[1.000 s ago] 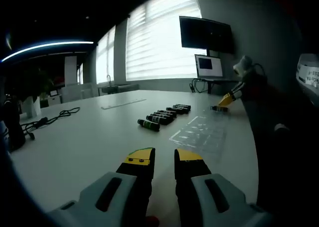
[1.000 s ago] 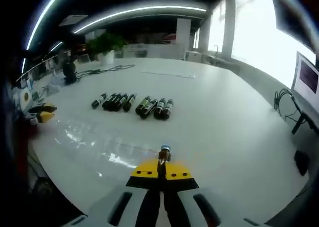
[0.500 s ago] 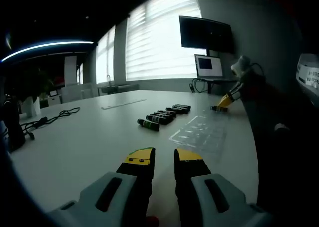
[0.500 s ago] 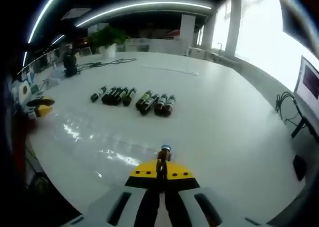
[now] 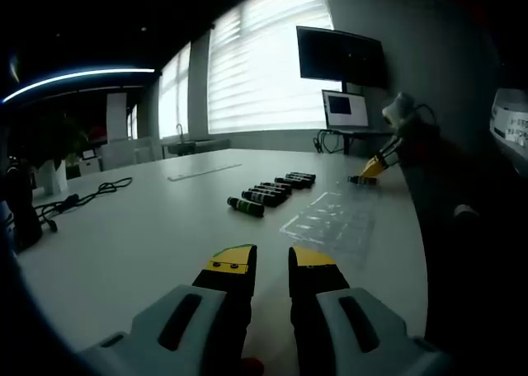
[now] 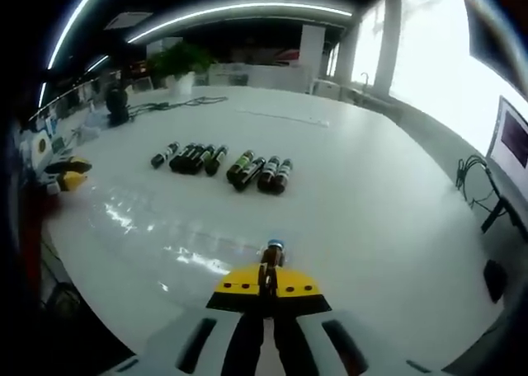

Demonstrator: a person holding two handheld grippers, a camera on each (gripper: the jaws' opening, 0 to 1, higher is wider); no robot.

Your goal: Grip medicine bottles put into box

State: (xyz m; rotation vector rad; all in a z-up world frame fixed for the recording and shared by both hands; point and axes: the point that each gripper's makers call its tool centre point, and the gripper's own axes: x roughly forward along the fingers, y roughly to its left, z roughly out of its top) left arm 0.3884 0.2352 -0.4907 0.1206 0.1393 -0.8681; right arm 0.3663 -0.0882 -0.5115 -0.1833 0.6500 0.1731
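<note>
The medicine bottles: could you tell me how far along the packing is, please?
Done: nothing looks packed; the clear tray shows no bottles in its compartments. In hand: the right gripper is shut on one small bottle. The left gripper is open. Left: the row of bottles lying on the table.

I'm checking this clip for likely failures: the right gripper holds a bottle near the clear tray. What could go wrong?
The right gripper pinches the bottle only at its lower end, so it might pivot or slip. The clear tray shows mostly as glare, so a compartment could be misjudged. It looks light and might shift on contact.
</note>
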